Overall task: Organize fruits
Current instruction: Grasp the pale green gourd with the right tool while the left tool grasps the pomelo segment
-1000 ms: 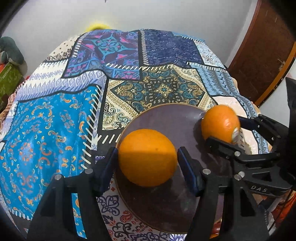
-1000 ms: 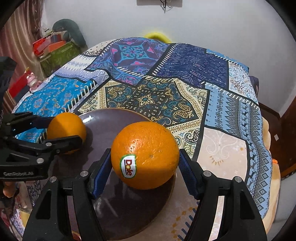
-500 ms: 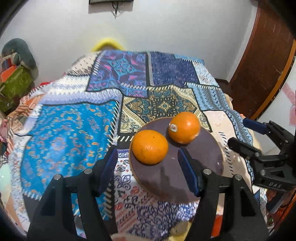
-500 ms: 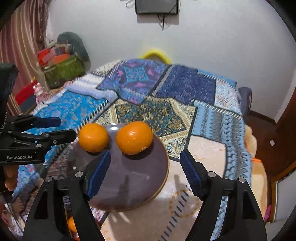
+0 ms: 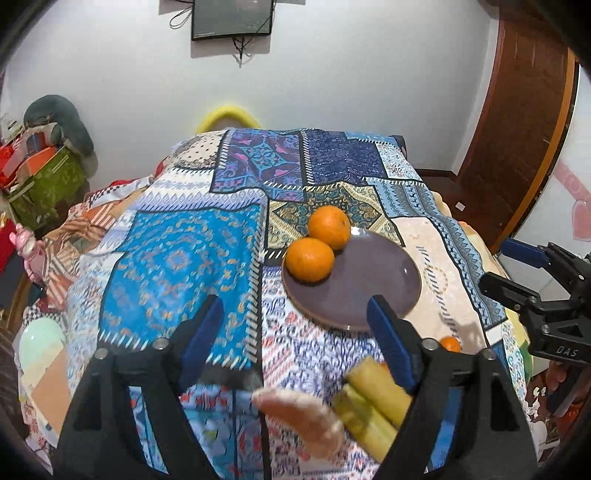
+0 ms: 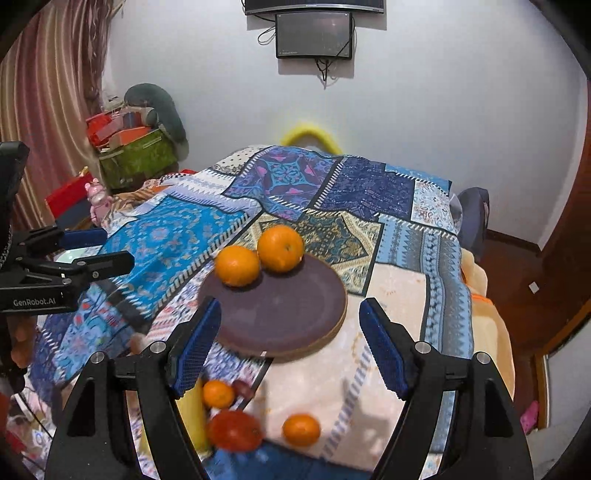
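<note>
your left tongs are spread wide with nothing between the blue pads; they have just been opening further. your right tongs are also spread and empty, having opened a little within the last second. each pair hangs above the near part of the bed, which is covered in a patchwork cloth of blue, purple and cream panels.

a round, dark purple plate lies on the bed, toward its right edge and about midway between the near and far ends. two oranges sit on the plate's far-left rim, touching each other: the nearer orange on the left, the farther orange just behind and to its right. the rest of the plate is bare.

more fruit lies near the bed's near edge, blurred. in the right wrist view you have a small orange beside a yellow banana, a red fruit below them, and another small orange a little to the right. in the left wrist view the bananas lie beside a pale pinkish item too blurred to identify.

a dark screen hangs on the white wall beyond the far end of the bed.
</note>
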A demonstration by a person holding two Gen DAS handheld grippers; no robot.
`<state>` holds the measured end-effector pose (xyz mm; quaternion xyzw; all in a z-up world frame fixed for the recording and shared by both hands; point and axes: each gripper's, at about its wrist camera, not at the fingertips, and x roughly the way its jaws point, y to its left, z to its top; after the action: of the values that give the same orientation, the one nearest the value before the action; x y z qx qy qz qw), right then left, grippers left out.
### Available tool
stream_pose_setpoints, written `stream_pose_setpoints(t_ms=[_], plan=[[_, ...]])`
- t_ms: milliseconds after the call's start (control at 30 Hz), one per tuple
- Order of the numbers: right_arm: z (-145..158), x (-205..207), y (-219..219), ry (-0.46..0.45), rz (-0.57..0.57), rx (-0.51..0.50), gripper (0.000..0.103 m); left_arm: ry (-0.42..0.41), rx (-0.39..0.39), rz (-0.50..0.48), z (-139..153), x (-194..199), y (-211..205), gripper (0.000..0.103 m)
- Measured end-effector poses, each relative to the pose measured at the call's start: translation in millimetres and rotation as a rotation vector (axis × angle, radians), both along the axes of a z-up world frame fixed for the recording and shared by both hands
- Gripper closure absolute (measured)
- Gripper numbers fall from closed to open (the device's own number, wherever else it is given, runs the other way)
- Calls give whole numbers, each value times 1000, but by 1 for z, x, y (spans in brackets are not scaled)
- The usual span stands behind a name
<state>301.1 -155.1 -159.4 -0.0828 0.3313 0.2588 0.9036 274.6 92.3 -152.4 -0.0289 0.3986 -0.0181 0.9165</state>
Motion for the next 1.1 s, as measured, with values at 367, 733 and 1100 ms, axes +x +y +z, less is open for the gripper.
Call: stream_pose_setpoints(t_ms=[367, 733, 1100], plan=[[-12, -45, 5, 23, 13, -16, 28, 73, -16, 22, -29, -44, 13, 20], [-44, -67, 28, 99, 86, -43, 41, 186, -15, -28, -89, -63, -5, 20], [-85, -62, 51, 237, 149, -38, 70, 241, -19, -34, -130, -60, -17, 20]])
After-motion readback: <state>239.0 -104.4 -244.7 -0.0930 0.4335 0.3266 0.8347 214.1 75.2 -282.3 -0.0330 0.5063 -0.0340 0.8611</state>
